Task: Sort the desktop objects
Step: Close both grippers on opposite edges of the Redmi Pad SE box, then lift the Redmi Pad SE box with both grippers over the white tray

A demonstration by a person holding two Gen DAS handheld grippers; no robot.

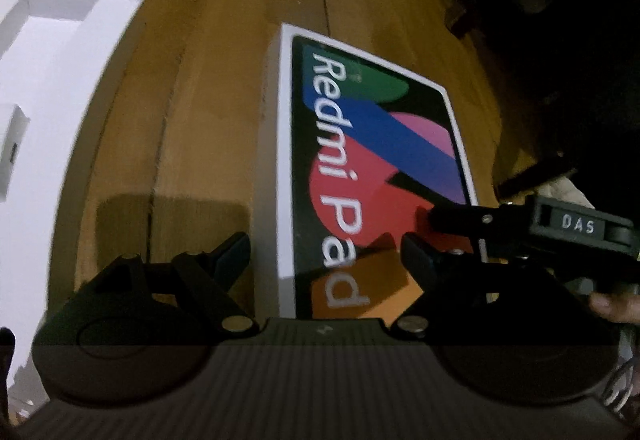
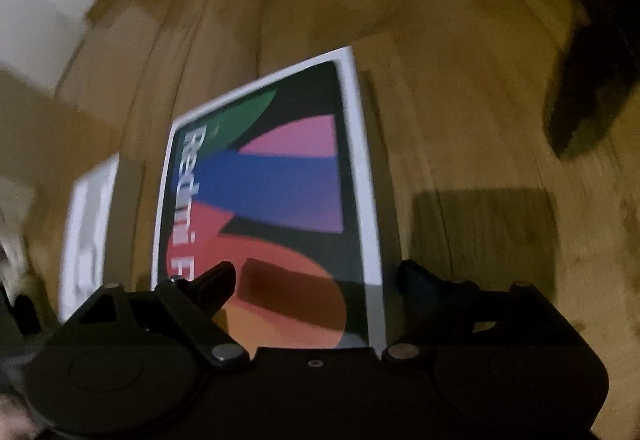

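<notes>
A: What is seen on the wooden desk (image 1: 200, 119)?
B: The Redmi Pad box (image 1: 372, 167) is laid flat, beside a white box (image 1: 60, 79).
A: Grippers?
B: The left gripper (image 1: 324, 252) and right gripper (image 2: 316, 280) are held wide, nothing gripped.

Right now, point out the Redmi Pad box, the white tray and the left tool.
Redmi Pad box (image 1: 360, 159): left wrist view, printed lid.
White tray (image 1: 52, 87): left wrist view, inner wall.
Left tool (image 1: 324, 256): left wrist view, between fingertips.
</notes>
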